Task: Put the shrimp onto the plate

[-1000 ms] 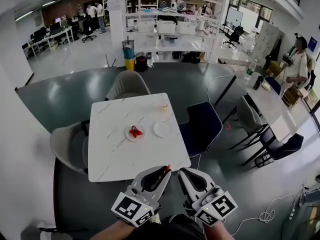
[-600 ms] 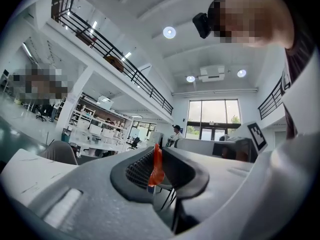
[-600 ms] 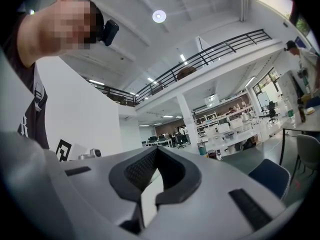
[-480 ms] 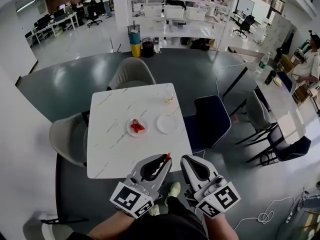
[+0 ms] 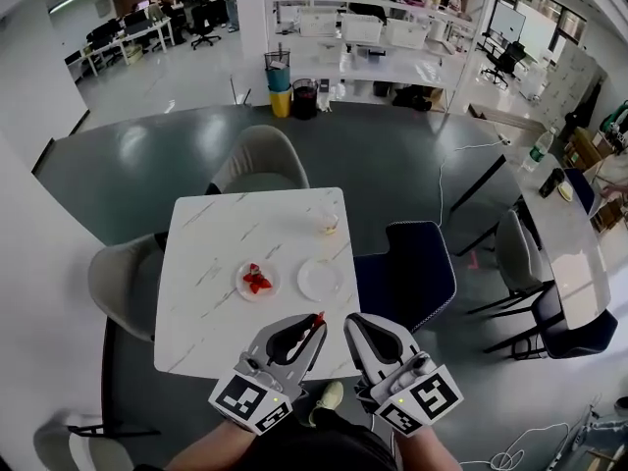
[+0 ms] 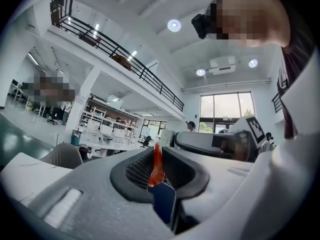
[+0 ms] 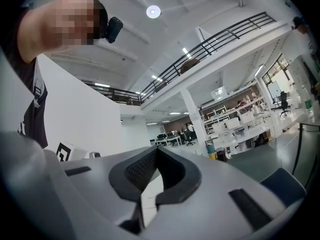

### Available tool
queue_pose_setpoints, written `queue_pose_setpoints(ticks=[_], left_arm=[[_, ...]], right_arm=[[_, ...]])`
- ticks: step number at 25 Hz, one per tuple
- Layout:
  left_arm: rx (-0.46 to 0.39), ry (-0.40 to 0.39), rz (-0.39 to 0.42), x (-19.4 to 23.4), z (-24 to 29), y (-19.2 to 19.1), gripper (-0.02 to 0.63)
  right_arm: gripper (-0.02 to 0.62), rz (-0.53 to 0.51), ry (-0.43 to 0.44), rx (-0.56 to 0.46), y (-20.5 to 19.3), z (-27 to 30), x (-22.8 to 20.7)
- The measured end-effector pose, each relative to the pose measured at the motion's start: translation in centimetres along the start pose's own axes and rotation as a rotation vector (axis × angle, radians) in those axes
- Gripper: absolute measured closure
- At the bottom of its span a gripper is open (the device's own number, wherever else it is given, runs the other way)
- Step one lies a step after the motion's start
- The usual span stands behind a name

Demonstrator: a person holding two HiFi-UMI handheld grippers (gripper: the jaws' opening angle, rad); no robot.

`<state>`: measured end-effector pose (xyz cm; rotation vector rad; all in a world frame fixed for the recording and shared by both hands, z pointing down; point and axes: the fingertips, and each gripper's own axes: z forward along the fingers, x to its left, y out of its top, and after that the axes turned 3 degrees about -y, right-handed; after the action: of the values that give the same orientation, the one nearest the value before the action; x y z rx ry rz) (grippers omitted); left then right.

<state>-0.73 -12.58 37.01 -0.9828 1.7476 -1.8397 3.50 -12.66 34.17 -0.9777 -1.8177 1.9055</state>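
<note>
Head view: a shrimp pile sits on a plate at nine o'clock of an empty plate; left gripper view: the left gripper clamps a thin red sliver, seemingly shrimp; right gripper view: the right gripper is closed on nothing.

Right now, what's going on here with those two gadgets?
A person stands at a white table with a gripper in each hand. The left gripper is shut on a red shrimp; the right gripper is shut and empty. On the table, the left plate holds red pieces; the right plate is bare.
</note>
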Motion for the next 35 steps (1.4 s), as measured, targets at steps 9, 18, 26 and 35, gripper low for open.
queue_pose_setpoints(ticks=[9,18,26,35], left_arm=[[0.037,0.028,0.009,5.0,5.1,-2.2,0.549],[0.14,0.009,0.043,12.3,9.6,-8.5,0.549],[0.25,0.003,0.032,16.3,12.0,-16.3,0.549],[0.37,0.007,0.122,18.9,14.2,-23.5,0.549]], right_arm=[[0.592,0.041,-0.014,0.033,-1.4,4.3,-6.0],[0.594,0.068,-0.13,0.041,-5.3,8.6,-11.7],[0.594,0.123,-0.172,0.105,-11.7,11.2,-15.6],[0.594,0.158,-0.17,0.113,-15.9,12.5,-18.5]])
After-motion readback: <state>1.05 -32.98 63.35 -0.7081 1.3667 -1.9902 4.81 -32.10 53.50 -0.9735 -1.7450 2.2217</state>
